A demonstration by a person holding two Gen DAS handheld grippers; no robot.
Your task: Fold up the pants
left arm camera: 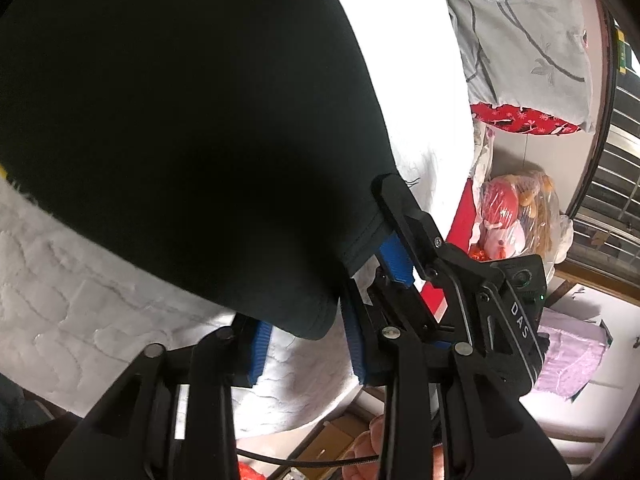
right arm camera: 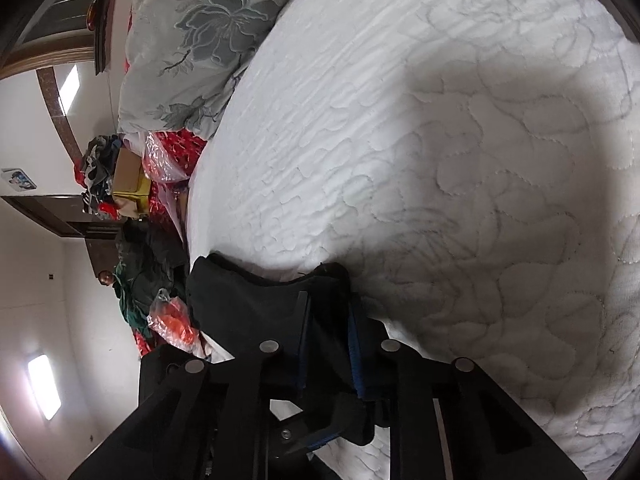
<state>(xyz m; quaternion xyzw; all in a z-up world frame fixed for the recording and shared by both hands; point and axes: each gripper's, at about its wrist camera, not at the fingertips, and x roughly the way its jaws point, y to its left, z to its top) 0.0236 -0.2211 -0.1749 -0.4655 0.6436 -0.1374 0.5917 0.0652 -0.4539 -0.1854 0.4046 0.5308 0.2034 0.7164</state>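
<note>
On the bed: one pair of black pants (left arm camera: 180, 128), lying across a white quilted blanket (left arm camera: 80, 300) stitched in a flower pattern, with one hemmed corner lifted off the cover at the bed's edge. Beside the bed, in the left wrist view: a clear plastic bag (left arm camera: 516, 216) holding soft toys in red, pink and tan, contents otherwise too small to tell. Against the far wall, in the right wrist view: a cardboard box (right arm camera: 128, 178) on a heap of mixed clothing, what is inside it hidden, and a small clear bag (right arm camera: 172, 316) with something orange inside it, lower down by dark green cloth. At the head of the bed: a pale pillow (right arm camera: 192, 40) with a grey flower print, a red patterned cloth (left arm camera: 524, 120) under it. Left gripper (left arm camera: 308, 330): angled up toward the lifted corner, blue pads apart, the fabric hanging between them without being pinched. Right gripper (left arm camera: 394, 236): reaching in from the side, its blue-padded fingers (left arm camera: 394, 258) closed on the pants hem; its own camera shows dark fabric bunched between the pads.
</note>
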